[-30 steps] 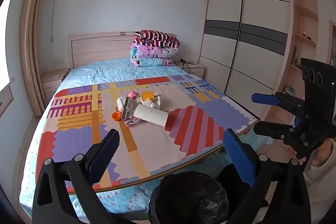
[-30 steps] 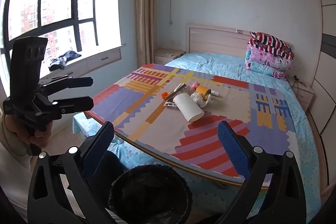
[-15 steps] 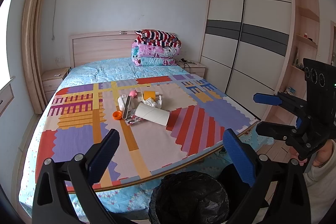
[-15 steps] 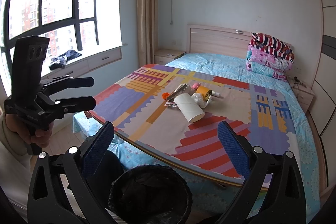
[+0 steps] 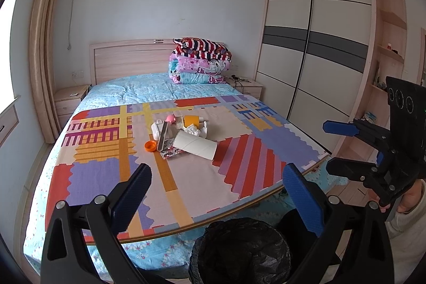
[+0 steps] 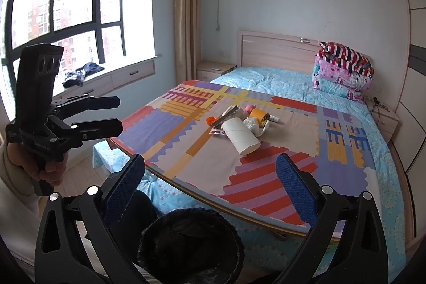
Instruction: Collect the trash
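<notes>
Almost nothing is changing from a second ago — both grippers are still hanging at the foot of the bed, drifting only slightly. The left gripper [image 5: 217, 197] and the right gripper [image 6: 210, 184] are both standing wide open, holding nothing. The trash pile [image 5: 181, 136] — a cardboard tube [image 5: 195, 145], crumpled tissue [image 6: 253, 123], an orange cap [image 5: 150, 145] — is lying mid-mat, well apart from them. The black-lined bin [image 5: 239, 252] is waiting just below; collecting, I'd judge, is not yet starting

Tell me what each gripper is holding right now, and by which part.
Nothing is held. The left gripper and right gripper are both open and empty, short of the trash pile on the bed.
</notes>
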`<state>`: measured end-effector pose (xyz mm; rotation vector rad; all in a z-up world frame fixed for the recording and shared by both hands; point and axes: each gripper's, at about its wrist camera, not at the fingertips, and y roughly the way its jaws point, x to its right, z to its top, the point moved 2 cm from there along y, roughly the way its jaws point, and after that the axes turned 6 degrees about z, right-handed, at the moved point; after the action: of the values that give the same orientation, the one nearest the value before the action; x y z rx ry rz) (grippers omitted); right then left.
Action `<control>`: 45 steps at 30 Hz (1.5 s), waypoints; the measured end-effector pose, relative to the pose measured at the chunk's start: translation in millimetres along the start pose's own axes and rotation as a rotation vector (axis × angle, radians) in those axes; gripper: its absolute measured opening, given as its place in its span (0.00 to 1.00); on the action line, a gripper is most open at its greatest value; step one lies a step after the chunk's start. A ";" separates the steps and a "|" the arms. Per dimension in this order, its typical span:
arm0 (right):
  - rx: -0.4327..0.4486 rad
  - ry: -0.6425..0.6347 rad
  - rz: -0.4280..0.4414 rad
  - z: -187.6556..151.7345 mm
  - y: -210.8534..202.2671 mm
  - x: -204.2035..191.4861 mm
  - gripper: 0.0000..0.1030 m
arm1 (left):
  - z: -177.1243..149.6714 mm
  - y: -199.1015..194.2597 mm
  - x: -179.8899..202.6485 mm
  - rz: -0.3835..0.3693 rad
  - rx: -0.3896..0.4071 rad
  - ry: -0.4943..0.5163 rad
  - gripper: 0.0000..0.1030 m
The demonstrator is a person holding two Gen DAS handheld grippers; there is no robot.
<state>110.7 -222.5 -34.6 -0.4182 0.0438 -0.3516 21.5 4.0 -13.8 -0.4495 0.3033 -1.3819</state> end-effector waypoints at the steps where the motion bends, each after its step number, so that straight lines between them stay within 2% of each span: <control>1: -0.001 -0.001 0.000 -0.5 0.1 0.0 0.97 | -0.1 0.0 0.0 0.000 0.000 0.000 0.93; 45: -0.015 -0.019 0.014 0.1 5.0 -1.9 0.97 | 1.7 1.9 -1.8 -0.006 -0.001 -0.007 0.93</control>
<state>110.6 -217.6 -36.6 -0.4355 0.0311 -0.3340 23.6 6.1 -13.3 -0.4568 0.2973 -1.3860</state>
